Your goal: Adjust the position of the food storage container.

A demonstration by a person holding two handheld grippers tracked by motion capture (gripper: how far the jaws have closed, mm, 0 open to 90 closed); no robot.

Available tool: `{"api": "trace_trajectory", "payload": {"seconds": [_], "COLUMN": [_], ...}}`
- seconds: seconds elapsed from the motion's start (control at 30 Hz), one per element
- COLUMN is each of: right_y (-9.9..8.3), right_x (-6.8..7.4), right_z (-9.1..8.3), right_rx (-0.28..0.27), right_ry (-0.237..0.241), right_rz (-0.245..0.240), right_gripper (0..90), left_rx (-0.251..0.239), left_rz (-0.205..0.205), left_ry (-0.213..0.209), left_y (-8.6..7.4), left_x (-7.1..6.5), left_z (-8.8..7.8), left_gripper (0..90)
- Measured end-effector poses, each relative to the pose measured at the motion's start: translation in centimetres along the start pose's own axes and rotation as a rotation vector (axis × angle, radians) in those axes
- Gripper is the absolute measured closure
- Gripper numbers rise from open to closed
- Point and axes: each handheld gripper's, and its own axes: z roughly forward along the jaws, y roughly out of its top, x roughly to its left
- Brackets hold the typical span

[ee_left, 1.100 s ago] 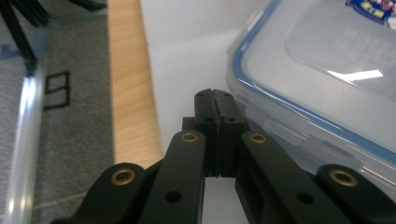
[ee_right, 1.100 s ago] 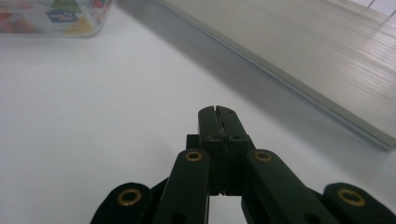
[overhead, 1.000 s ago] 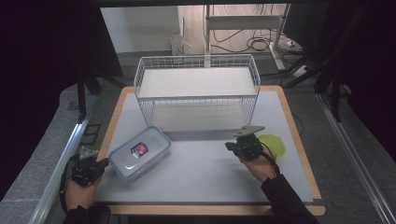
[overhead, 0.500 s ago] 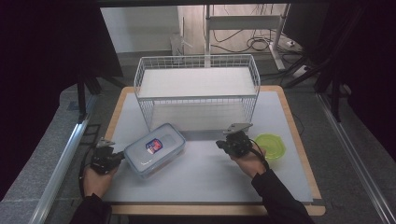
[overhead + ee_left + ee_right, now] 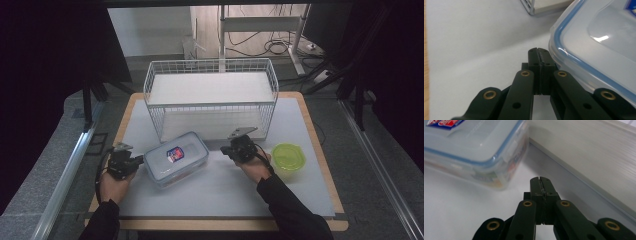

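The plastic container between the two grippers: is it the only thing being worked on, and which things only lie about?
Likely part of the job:
- plastic container, lid on
- left gripper, shut, at its edge
- right gripper, shut, close beside it

Seemingly lying about:
- green bowl, untouched
- wire rack, behind the container

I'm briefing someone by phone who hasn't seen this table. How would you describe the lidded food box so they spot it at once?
Start at the white wire rack at the back of the white mat. Just in front of its left corner lies the box, between the left gripper and the right gripper. It is clear and rectangular, with a blue-rimmed lid and a small sticker, unlike the round green bowl to the right.
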Motion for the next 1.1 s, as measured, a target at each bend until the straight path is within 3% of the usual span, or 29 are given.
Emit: {"api": "trace_trajectory", "payload": {"seconds": [0.07, 0.1, 0.17, 0.3, 0.37, 0.53, 0.67, 0.77, 0.83, 0.97, 1.03, 1.1], "right_y": [0.6, 1.1, 1.3, 2.2, 2.4, 2.3, 1.8, 1.2, 0.9, 0.8, 0.3, 0.2], "right_x": [0.3, 0.6, 0.8, 1.5, 1.7, 1.5, 1.2, 0.9, 0.7, -0.2, -0.9, -1.1], "right_z": [1.0, 1.7, 2.0, 3.2, 3.4, 2.6, 1.7, 1.0, 0.5, 0.7, 1.1, 1.2], "right_rx": [-0.002, -0.003, -0.004, 0.001, 0.004, -0.003, -0.001, -0.003, 0.0, 0.016, 0.038, 0.044], "right_ry": [0.016, 0.026, 0.026, 0.029, 0.012, 0.039, 0.046, 0.063, 0.046, -0.031, -0.044, -0.041], "right_rz": [-0.002, -0.014, -0.022, -0.044, -0.047, -0.02, -0.002, 0.021, 0.021, 0.035, 0.046, 0.046], "right_gripper": [89.8, 89.8, 89.9, 90.0, 90.0, 90.0, 90.0, 90.0, 90.0, 90.0, 90.0, 90.0], "left_rx": [-0.003, 0.002, 0.005, 0.009, 0.034, 0.043, 0.03, 0.03, 0.03, 0.024, 0.016, 0.014], "left_rz": [-0.012, -0.033, -0.036, -0.024, -0.01, -0.014, -0.021, -0.001, 0.004, 0.023, 0.016, 0.023], "left_ry": [0.009, -0.017, -0.035, -0.073, -0.053, -0.049, -0.085, -0.099, -0.127, -0.132, -0.159, -0.158], "left_y": [-0.6, -1.2, -1.5, -1.2, -1.1, -0.5, 0.2, 0.7, 1.0, 1.7, 2.2, 2.4], "left_x": [0.3, 0.4, 0.3, -0.6, -1.1, -1.4, -1.5, -2.2, -2.4, -3.0, -3.2, -3.5], "left_z": [-1.0, -1.5, -1.6, -1.2, -0.6, 0.3, 0.9, 1.5, 1.9, 2.8, 3.4, 3.6], "left_gripper": [90.0, 90.0, 90.0, 90.0, 90.0, 90.0, 90.0, 90.0, 90.0, 90.0, 90.0, 90.0]}}
